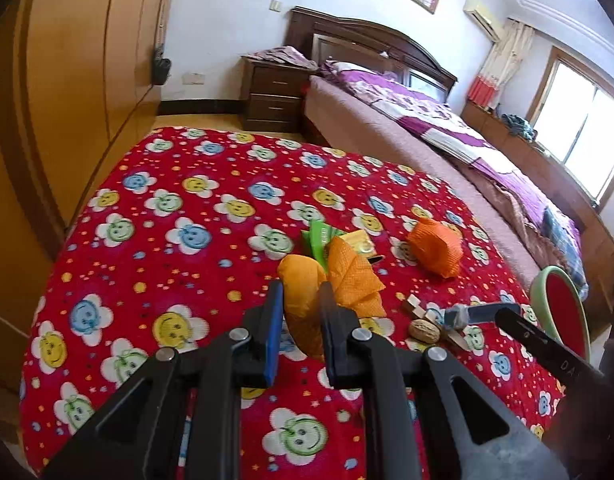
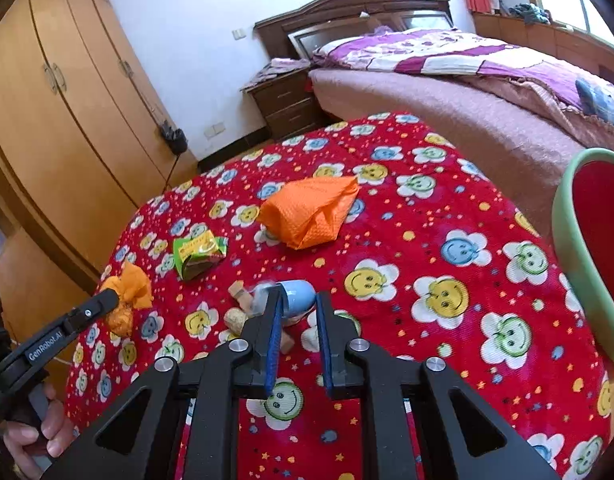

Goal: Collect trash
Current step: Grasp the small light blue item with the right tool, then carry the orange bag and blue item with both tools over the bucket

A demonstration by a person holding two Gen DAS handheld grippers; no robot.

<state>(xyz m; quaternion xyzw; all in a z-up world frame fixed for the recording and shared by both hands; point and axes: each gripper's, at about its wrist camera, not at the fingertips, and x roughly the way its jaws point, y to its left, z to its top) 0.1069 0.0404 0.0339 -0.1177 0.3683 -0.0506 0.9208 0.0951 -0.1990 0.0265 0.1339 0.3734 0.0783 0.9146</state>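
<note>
My left gripper [image 1: 301, 294] is shut on a crumpled orange cloth wad [image 1: 307, 304], also seen from the right wrist view [image 2: 129, 298]. My right gripper [image 2: 299, 300] is shut on a light blue egg-shaped piece [image 2: 297, 296], which shows in the left wrist view [image 1: 463, 315]. A second orange wad [image 2: 309, 212] [image 1: 437, 248] and a green-yellow wrapper [image 2: 199, 252] [image 1: 335, 240] lie on the red smiley-flower tablecloth [image 2: 447, 280]. A nut shell [image 1: 425, 332] and small beige bits [image 2: 241, 294] lie by the right gripper.
A green-rimmed red bin [image 2: 587, 260] [image 1: 559, 312] stands at the table's right edge. A bed [image 2: 467, 80] lies beyond, a nightstand [image 2: 287, 100] behind, a wooden wardrobe [image 2: 67, 100] to the left.
</note>
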